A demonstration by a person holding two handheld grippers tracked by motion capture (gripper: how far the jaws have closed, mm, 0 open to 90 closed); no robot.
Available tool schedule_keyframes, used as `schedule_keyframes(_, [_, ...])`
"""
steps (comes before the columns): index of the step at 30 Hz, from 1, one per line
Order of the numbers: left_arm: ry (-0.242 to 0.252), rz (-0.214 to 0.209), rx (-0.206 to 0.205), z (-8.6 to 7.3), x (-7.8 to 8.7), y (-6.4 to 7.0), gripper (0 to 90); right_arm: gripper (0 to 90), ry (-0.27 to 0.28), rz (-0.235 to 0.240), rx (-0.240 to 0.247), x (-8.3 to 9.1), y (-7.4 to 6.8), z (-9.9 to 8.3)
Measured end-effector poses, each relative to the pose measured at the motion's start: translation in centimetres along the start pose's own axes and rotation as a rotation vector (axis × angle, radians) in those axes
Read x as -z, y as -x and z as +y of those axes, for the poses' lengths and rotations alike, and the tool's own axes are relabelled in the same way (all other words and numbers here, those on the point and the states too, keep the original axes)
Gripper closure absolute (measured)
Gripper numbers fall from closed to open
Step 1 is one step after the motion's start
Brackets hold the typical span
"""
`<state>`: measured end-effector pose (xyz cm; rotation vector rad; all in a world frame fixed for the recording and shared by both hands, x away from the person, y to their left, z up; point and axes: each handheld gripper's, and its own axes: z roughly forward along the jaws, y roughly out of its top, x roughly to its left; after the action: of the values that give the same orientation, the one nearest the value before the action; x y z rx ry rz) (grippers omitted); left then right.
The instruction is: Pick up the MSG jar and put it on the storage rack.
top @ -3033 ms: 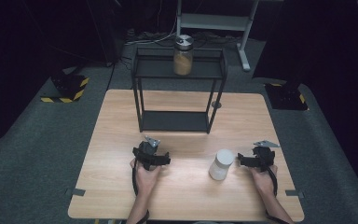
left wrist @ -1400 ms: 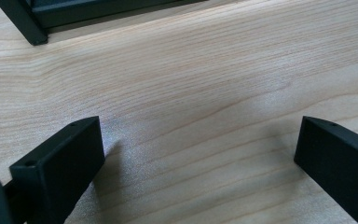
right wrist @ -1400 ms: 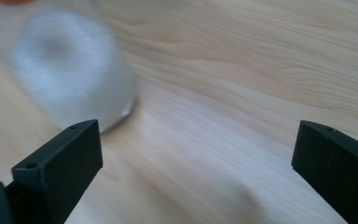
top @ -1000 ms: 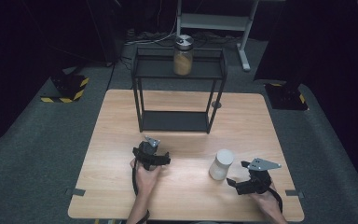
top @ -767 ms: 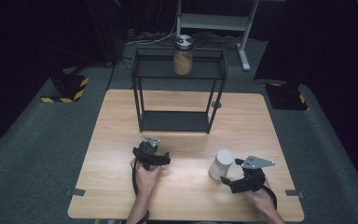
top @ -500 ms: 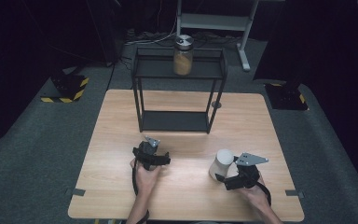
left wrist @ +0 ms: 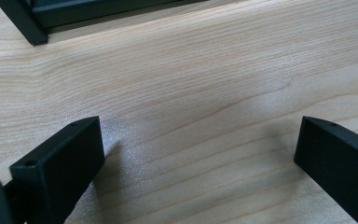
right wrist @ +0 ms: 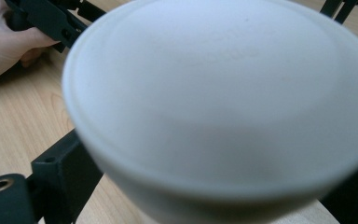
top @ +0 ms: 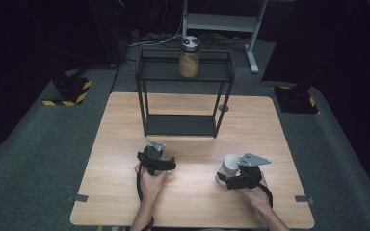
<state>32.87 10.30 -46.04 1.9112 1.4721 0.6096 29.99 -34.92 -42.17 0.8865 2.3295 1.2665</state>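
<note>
Jar (top: 231,165), white, stands near the table's (top: 125,202) front edge, right of centre. Right gripper (top: 227,179) brackets it, jaws either side; whether they grip cannot be told. Advise closing squarely below the lid, lifting upright. Left gripper (top: 155,153) rests released, empty.

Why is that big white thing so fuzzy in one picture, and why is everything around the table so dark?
Right gripper view: the white jar sits so close to the lens that it blurs, while the wood behind stays fairly sharp. High view: light falls on the table, and the room beyond drops into near black. Left gripper view: soft sheen and jaw shadows on the wood grain.
</note>
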Motion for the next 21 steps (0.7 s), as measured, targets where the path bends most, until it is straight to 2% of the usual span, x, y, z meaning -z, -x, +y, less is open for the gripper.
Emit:
schedule_keyframes(11, [-0.001, 0.000, 0.000, 0.01, 0.01, 0.00, 1.5, 17.9, 0.004, -0.020, 0.016, -0.35, -0.43, -0.05])
schedule_keyframes(15, [0.000, 0.000, 0.001, 0.00, 0.00, 0.01, 1.5, 23.8, 0.001, -0.030, 0.044, -0.46, -0.86, -0.05])
schedule_keyframes(21, [0.000, 0.000, 0.000, 0.01, 0.00, 0.00, 1.5, 28.7, -0.001, -0.024, 0.046, -0.62, -0.80, -0.09])
